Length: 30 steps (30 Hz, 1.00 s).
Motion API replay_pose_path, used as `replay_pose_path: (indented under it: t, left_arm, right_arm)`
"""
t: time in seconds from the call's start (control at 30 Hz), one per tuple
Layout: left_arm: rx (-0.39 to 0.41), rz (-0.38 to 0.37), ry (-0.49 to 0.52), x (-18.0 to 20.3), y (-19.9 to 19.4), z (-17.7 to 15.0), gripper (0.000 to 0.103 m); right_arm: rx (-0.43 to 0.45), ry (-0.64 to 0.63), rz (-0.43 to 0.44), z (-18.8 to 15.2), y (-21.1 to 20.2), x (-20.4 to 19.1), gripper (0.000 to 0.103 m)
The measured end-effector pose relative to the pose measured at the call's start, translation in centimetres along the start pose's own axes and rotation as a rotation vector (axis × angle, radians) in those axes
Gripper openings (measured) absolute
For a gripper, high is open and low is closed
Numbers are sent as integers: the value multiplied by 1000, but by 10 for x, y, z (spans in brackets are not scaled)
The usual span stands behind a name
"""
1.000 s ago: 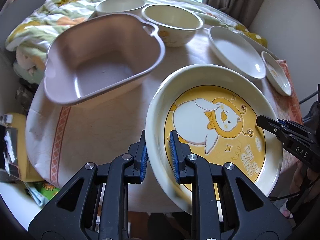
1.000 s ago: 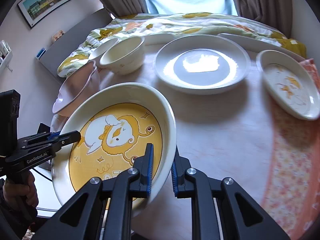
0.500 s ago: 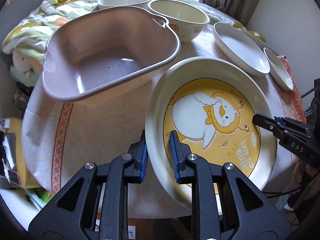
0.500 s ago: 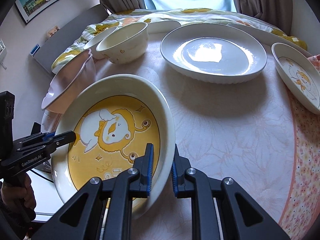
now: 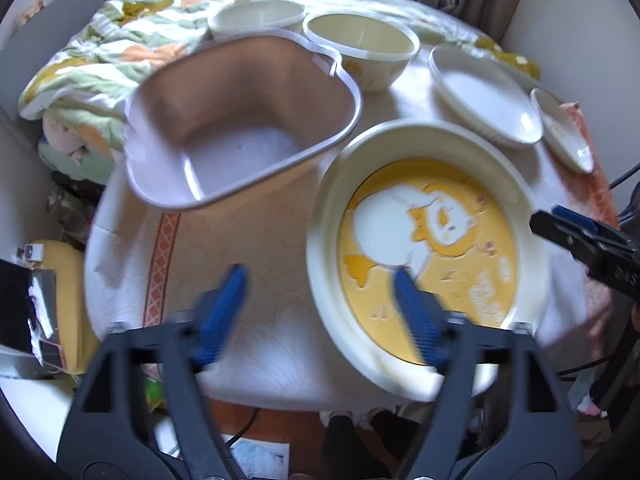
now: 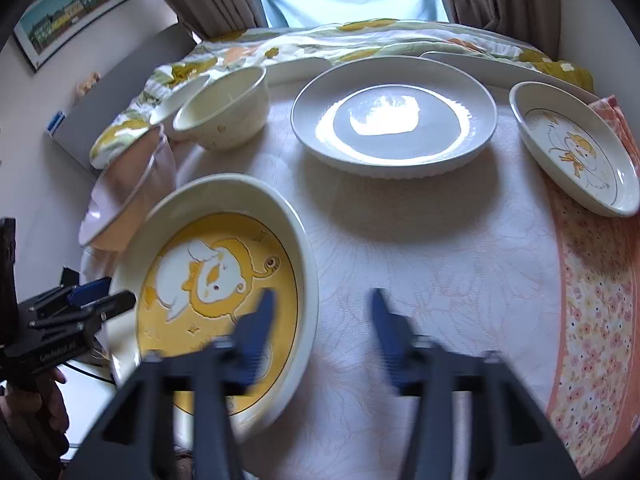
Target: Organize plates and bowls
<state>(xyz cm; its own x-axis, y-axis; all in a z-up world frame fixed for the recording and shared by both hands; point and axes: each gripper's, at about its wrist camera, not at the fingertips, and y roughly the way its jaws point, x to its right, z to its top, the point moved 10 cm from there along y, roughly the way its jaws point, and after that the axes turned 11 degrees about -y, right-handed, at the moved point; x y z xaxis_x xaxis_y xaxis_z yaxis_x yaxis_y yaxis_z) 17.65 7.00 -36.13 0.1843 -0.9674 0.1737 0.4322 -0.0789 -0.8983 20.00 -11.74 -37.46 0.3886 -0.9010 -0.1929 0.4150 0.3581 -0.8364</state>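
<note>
Beside pink basin (image 5: 240, 128): duck plate (image 5: 428, 240) set down; my left gripper (image 5: 320, 300) and right gripper (image 6: 320, 332) both spread, empty. Next: fetch white plate (image 6: 394, 116) for stacking.

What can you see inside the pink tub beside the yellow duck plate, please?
The pink tub looks empty: only its bare, pale floor shows. Its near wall hides the floor's closest strip, so that part cannot be checked.

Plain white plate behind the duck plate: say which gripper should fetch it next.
Right. The right gripper is open and faces the plain white plate across bare cloth; the left gripper sits farther off.
</note>
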Motion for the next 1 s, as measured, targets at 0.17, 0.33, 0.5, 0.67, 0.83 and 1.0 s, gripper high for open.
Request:
replay_pose_path:
  t: [0.17,0.33,0.5,0.67,0.83,1.0]
  left_arm:
    - [44,-34,50,27,-40,10,97]
    - [80,-164,53,68,-76,43,103]
    - [133,-139,59,108,-85,91,103]
    - [95,-203,-40,141,-58,114,103]
    - [42,-184,-184,158,-12,127,103]
    - [-39,-148,-308,164,49,130,102]
  right_arm:
    - [106,-43,-61,18,-48,4,102]
    - [219,-166,-78,53,-102,5,102]
    - [210,-196,-56,95,-128,33,102]
    - [122,-234,-156,135,-114,88,102]
    - [25,-279,-86,155,-69,130,102]
    - [-82,-362,-1,163,-8,152,101]
